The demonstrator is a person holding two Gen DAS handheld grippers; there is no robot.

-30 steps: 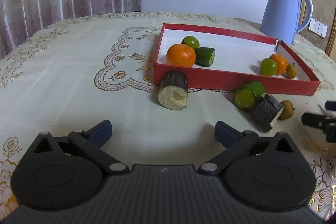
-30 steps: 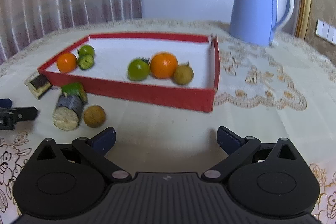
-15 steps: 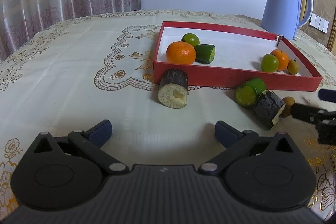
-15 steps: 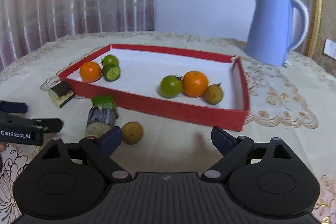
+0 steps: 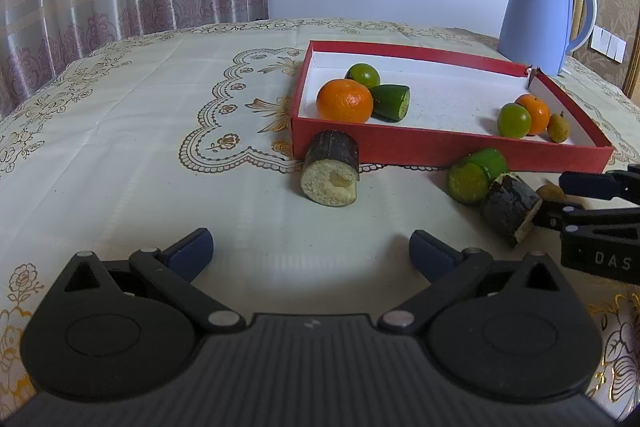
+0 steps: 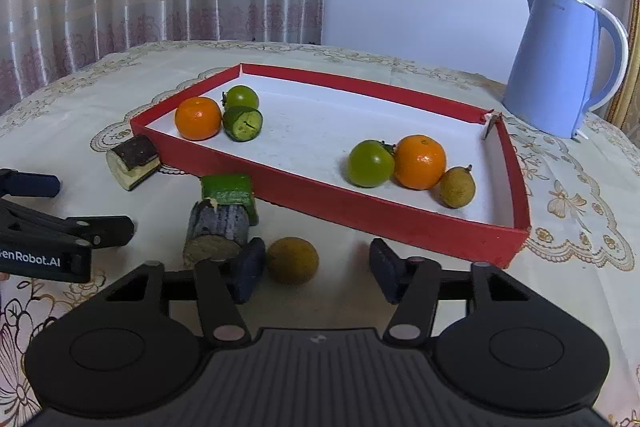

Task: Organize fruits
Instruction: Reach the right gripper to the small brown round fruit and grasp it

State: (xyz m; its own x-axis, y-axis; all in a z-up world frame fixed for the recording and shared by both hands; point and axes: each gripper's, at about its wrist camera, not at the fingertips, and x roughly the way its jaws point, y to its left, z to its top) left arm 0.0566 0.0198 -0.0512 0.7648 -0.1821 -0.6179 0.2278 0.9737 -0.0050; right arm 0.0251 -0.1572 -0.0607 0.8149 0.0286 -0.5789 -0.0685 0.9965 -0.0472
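Six pieces already lying in the red tray (image 6: pixel 404 219): orange (image 6: pixel 198 117), green fruit (image 6: pixel 241 96) and green chunk (image 6: pixel 243 124) at one end; second green fruit (image 6: pixel 370 163), second orange (image 6: pixel 420 161) and brown fruit (image 6: pixel 457 186) at the other. Four still waiting on the tabletop (image 5: pixel 120 155): dark log (image 5: pixel 331 169), second dark log (image 6: pixel 216 233), green cylinder (image 6: pixel 229 189), loose brown fruit (image 6: pixel 292 260). Right tool (image 6: pixel 316 273), having just been closing, bracketing that fruit, far pad not yet touching. Left tool (image 5: pixel 310 253) gaping wide, holding nothing.
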